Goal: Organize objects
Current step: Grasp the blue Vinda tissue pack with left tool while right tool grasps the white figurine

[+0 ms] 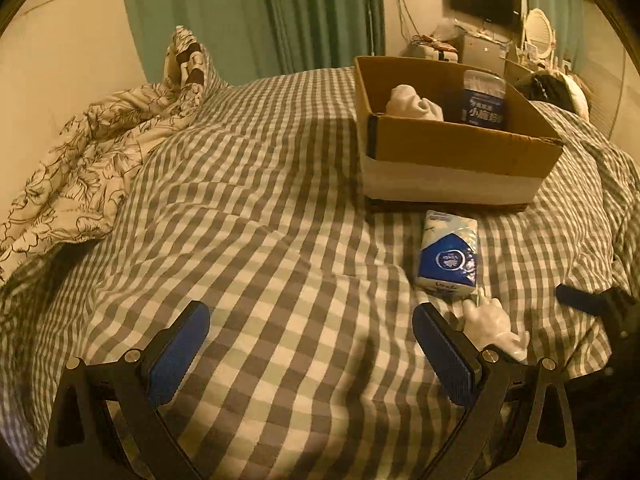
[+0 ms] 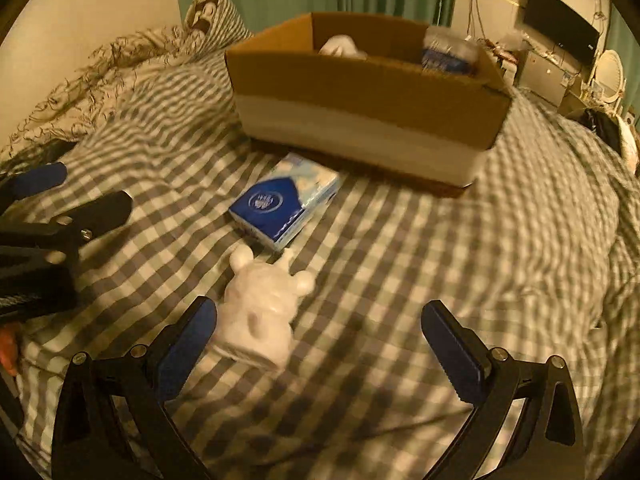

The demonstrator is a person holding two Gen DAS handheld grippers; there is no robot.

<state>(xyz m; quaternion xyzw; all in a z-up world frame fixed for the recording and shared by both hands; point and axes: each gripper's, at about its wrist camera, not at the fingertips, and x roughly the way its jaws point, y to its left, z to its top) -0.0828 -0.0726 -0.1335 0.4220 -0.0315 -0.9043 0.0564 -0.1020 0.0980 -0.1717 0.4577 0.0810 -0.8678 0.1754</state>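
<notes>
White figurine (image 2: 259, 312) just inside right gripper's (image 2: 320, 344) left finger, both grippers' fingers wide, empty

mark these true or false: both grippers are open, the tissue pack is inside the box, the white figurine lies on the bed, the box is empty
1. Both the left gripper and the right gripper are open. True.
2. The tissue pack is inside the cardboard box. False: it lies on the checkered bedspread in front of the box.
3. The white figurine lies on the bedspread, just nearer than the tissue pack. True.
4. The box is empty. False: it holds a white object and a blue-labelled package.
</notes>
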